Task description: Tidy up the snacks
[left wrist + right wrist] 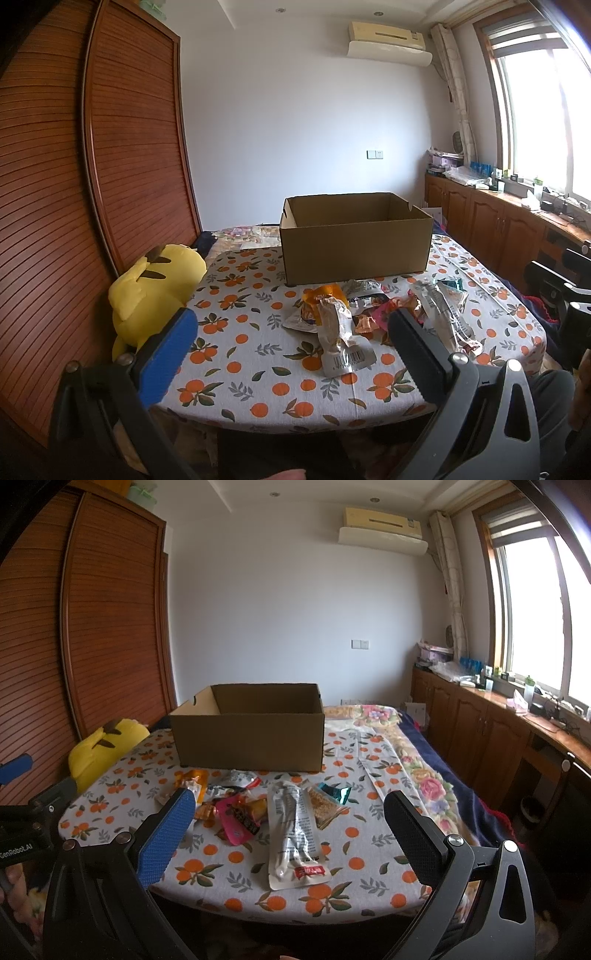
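A pile of snack packets (pixel 373 314) lies on the table with the orange-print cloth (pixel 258 354), in front of an open, empty cardboard box (pixel 354 247). In the right wrist view the pile (pixel 236 808) includes a long clear packet (pixel 293 830) and a pink packet (pixel 236 821), with the box (pixel 251 734) behind. My left gripper (pixel 291 354) is open and empty, held over the table's near edge short of the pile. My right gripper (pixel 290 838) is open and empty, its jaws either side of the long clear packet, held above it.
A yellow plush toy (pixel 151 291) leans at the table's left edge against a wooden louvred wardrobe (pixel 92 206). Low wooden cabinets (pixel 491 734) with clutter run under the window on the right. A flowered blanket (pixel 424 775) lies right of the cloth.
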`<state>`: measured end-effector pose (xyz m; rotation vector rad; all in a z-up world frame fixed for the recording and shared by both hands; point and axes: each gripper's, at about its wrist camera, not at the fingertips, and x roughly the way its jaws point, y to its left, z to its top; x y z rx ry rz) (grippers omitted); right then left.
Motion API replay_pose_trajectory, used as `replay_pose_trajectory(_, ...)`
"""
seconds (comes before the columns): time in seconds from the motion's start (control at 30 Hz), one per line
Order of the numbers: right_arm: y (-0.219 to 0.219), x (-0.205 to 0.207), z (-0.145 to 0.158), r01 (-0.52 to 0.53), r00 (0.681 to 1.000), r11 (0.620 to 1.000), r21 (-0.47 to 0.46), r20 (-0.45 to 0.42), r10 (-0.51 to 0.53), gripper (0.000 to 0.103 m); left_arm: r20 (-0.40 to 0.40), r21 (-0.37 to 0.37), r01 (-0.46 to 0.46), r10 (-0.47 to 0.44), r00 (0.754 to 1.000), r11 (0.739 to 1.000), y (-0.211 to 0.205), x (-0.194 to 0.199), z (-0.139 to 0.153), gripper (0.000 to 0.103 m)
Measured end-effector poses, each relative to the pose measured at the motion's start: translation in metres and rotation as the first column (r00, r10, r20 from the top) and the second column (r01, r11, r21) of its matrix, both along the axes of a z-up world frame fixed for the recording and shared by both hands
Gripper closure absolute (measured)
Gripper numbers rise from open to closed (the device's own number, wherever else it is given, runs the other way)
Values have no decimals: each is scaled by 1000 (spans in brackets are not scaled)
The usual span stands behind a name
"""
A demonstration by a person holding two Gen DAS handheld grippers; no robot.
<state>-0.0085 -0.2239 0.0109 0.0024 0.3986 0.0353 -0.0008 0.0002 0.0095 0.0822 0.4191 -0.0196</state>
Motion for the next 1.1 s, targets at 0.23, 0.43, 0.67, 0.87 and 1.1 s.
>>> replay_pose_trajectory(0.23,0,0,0,1,1000,1000,-1,0,-1,0,2,0,0,0,1000,1000,0,0,0,0)
replay_pose_trajectory(0.43,1,0,0,0,1000,1000,-2,2,0,0,3,1,0,0,1000,1000,0,0,0,0)
replay_pose_trajectory(0.67,1,-1,1,0,1000,1000,-3,-1,0,0,-2,-2,2,-2,1000,1000,0,1,2,0)
replay_pose_trajectory(0.87,-2,1,1,-1,1000,1000,-3,-10,1,0,-12,-6,8,-8,1000,1000,1,3,1,0)
replay_pose_trajectory(1.1,-1,1,-1,-1,1000,1000,-4,-11,1,0,-17,-8,9,-9,1000,1000,1,4,-6,0)
